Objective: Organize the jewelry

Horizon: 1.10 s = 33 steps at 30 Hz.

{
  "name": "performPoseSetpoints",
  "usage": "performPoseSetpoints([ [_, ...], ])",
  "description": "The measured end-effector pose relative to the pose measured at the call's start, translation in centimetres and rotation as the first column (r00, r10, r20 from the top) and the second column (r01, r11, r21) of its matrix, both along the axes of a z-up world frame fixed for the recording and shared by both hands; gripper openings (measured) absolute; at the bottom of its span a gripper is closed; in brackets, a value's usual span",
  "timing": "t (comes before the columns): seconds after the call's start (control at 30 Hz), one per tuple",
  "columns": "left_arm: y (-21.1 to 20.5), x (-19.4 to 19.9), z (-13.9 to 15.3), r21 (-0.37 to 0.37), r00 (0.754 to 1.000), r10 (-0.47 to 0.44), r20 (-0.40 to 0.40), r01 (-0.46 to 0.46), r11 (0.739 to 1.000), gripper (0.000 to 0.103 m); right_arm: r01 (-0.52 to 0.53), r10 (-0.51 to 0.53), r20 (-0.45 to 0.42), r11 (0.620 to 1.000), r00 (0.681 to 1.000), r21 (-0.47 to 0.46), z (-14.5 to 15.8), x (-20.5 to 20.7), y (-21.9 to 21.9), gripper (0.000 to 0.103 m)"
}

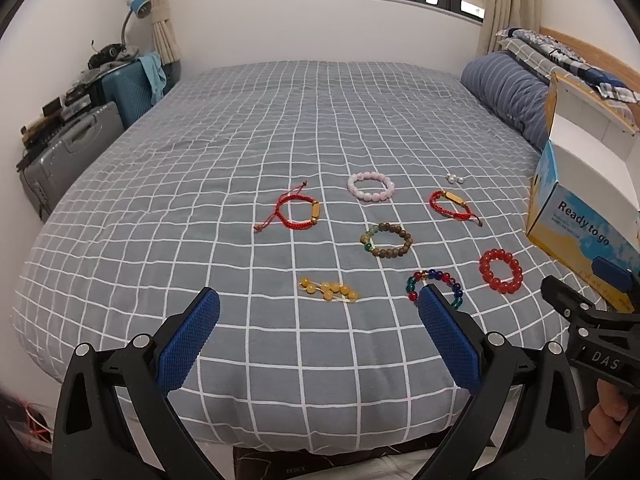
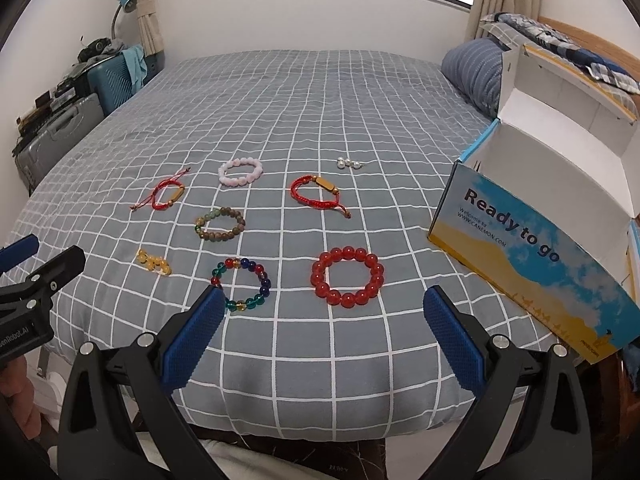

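I have both grippers hovering off the near edge of the bed (image 1: pixel 280 120), nothing in either one. The left gripper (image 1: pixel 318 312) has its blue pads spread wide apart, and the right gripper (image 2: pixel 324 308) is spread just as wide. The jewelry all lies loose on the checked cover, and the open box (image 2: pixel 532 240) sits at the right side of the bed with its lid tipped back and its white inside bare, as far as I can see into it.

Taking the box as my marker: the red bead bracelet (image 2: pixel 347 277) lies nearest it, just to its left. Left of that is the multicolour bead bracelet (image 2: pixel 243 283), then the yellow beads (image 2: pixel 154 263). Farther back lie the brown bead bracelet (image 2: pixel 220 224), two red cord bracelets (image 2: pixel 316 194) (image 2: pixel 164 194), the pink bead bracelet (image 2: pixel 241 172) and the small pearl earrings (image 2: pixel 350 163).

My judgement is that the first pick belongs to the right gripper, on the red bead bracelet. I would come straight down over one side of the ring, so one pad goes inside the loop and one outside, and close on the beads themselves, not the cover. The soft bedding gives, so I would press lightly. The earrings are tiny and will need the finest pinch.

The box front reads "Ready to go", with "Welcome to" and a web address beneath it that seems to say "www.canemon.com". The right gripper's body, seen from the left camera, shows "DAS"; the left one's shows "...enRobot.AI", cut off.
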State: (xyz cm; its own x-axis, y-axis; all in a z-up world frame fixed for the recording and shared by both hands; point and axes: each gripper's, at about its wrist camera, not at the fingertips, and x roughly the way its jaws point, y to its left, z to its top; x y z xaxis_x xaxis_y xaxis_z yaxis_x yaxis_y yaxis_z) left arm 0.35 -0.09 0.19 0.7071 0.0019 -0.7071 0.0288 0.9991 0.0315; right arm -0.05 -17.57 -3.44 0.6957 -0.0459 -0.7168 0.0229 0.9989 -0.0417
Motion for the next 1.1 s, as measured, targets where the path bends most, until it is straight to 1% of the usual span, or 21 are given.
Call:
performPoseSetpoints([
  [0.3,-0.1,0.3,-0.1,-0.015,1.0,0.0,-0.011,0.0,1.0,0.097,0.023,-0.023,-0.01,0.999,1.0,0.029,-0.4,0.2,-1.0,0.096],
  [0.53,-0.2,0.3,-0.3,-0.008,1.0,-0.001,-0.022,0.001,1.0,0.097,0.015,-0.015,0.005,1.0,1.0,0.011,-0.2,0.0,-0.7,0.095],
  [1.1,0.3,1.0,-0.7,-0.006,0.999,0.008,-0.034,-0.008,1.0,0.097,0.007,-0.007,-0.001,1.0,1.0,0.006,-0.3,0.7,-0.4,0.096],
])
